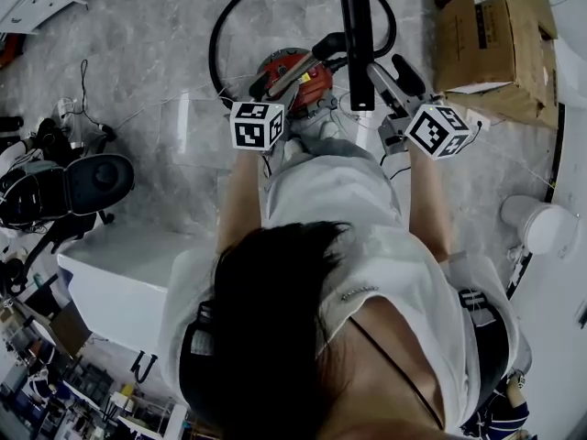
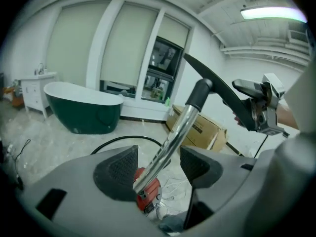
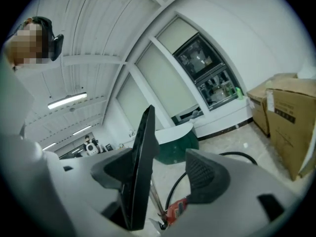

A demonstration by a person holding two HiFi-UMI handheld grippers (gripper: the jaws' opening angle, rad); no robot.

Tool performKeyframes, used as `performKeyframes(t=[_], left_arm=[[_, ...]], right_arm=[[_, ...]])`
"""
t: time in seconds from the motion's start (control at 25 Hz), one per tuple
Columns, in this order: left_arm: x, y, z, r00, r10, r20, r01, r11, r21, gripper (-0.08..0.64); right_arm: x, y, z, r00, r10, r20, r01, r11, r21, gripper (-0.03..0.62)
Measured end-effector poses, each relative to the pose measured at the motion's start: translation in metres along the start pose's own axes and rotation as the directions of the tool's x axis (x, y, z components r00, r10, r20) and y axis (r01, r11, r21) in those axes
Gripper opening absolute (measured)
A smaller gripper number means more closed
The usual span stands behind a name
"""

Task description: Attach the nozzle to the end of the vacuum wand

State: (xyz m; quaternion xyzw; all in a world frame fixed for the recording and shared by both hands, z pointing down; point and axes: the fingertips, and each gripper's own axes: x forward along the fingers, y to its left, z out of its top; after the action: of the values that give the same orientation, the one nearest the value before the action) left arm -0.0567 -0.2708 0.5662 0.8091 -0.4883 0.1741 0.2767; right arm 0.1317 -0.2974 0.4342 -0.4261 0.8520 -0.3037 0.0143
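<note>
Nozzle (image 3: 138,172) in the right gripper (image 3: 160,174); wand (image 2: 170,142) loose between the spread jaws of the left gripper (image 2: 158,168).

Left gripper view: the pads stand wide apart, and the chrome wand slants up between them, nearer the left pad and pressed by neither. Its foot is at the red vacuum (image 2: 148,194) beyond the fingers. Its black end, above them, meets the nozzle; I cannot tell whether they are joined. Right gripper view: the jaws hold the nozzle edge-on against the left finger, with a gap to the right pad through which the hose (image 3: 237,157) shows. Head view: both grippers point over the vacuum, the nozzle reaches past the right fingers, and a box (image 1: 491,44) lies to their right.
</note>
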Motion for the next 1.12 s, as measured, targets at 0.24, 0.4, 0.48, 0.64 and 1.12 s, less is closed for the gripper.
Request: performKeyframes(t=[0.24,0.4,0.48,0.64,1.12], left_arm=[[-0.021,0.007,0.023,0.996,0.05,0.078,-0.047,0.998,-0.045,0.267],[-0.035,0.011,0.039,0.986,0.096,0.136,-0.092,0.995,-0.034,0.203],[-0.042,0.007,0.05,0.979,0.098,0.181,-0.094,0.995,-0.035,0.1],[-0.055,-0.002,0.069,0.961,0.083,0.262,-0.074,0.996,-0.042,0.039],[-0.067,-0.02,0.073,0.957,0.069,0.283,-0.071,0.997,-0.003,0.018]], right_arm=[[-0.012,-0.007,0.004,0.993,-0.109,0.053,0.111,0.994,-0.024,0.339],[-0.016,-0.011,0.001,0.981,-0.177,0.081,0.179,0.984,-0.018,0.339],[-0.02,-0.009,0.006,0.975,-0.195,0.107,0.2,0.979,-0.038,0.339],[-0.022,-0.001,0.014,0.97,-0.203,0.131,0.217,0.97,-0.105,0.337],[-0.026,0.012,0.02,0.949,-0.274,0.154,0.3,0.936,-0.185,0.165]])
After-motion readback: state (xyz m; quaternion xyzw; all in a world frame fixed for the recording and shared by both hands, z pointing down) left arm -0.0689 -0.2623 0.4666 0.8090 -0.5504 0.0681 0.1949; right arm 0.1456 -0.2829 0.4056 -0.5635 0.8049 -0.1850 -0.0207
